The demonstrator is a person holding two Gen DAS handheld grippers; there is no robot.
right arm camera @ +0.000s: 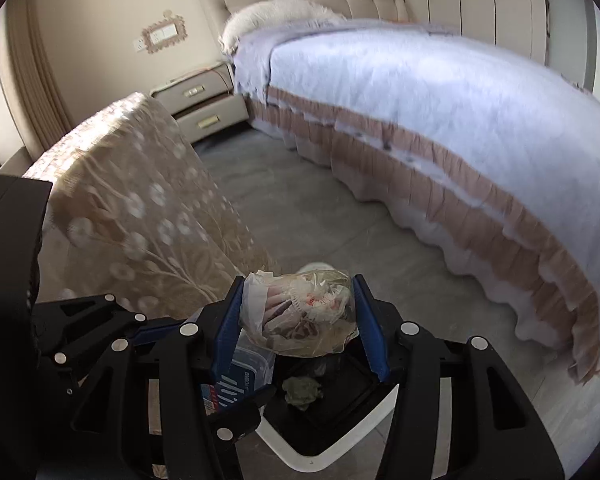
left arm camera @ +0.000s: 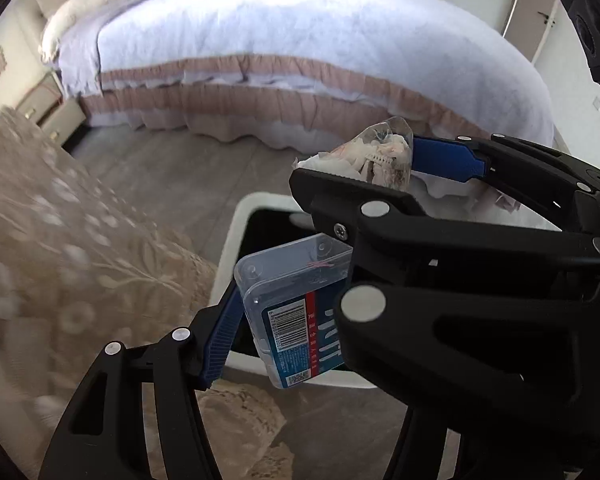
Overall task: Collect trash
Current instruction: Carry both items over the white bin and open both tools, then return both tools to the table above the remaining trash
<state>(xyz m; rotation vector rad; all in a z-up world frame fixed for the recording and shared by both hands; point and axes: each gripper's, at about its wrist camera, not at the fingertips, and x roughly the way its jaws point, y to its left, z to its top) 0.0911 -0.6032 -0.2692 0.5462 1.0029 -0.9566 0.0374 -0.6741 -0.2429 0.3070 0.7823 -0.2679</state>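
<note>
A clear plastic bag stuffed with crumpled paper scraps is clamped between the blue pads of the right gripper, directly above the open mouth of the white bin. The bin's black liner is seen below the bag, and a crumpled greenish wad is seen lying inside it. A clear plastic box with a blue and red label and a barcode is held over the same bin, just beside the bag and lower than it. One blue pad of the left gripper is pressed against the box's side; the opposite finger is hidden behind the right gripper's black frame, which crosses the left wrist view, so a full clamp on the box cannot be confirmed from that side, though the box is carried clear of any support. In the right wrist view the box is seen pinched at the lower left, beside the bag. A beige cloth with a white floral pattern is draped over furniture just beside the bin. Beyond the bin, across grey floor tiles, a bed with a pale cover and pink frills is seen, and a bedside cabinet is set well apart from the bin, next to the headboard.
</note>
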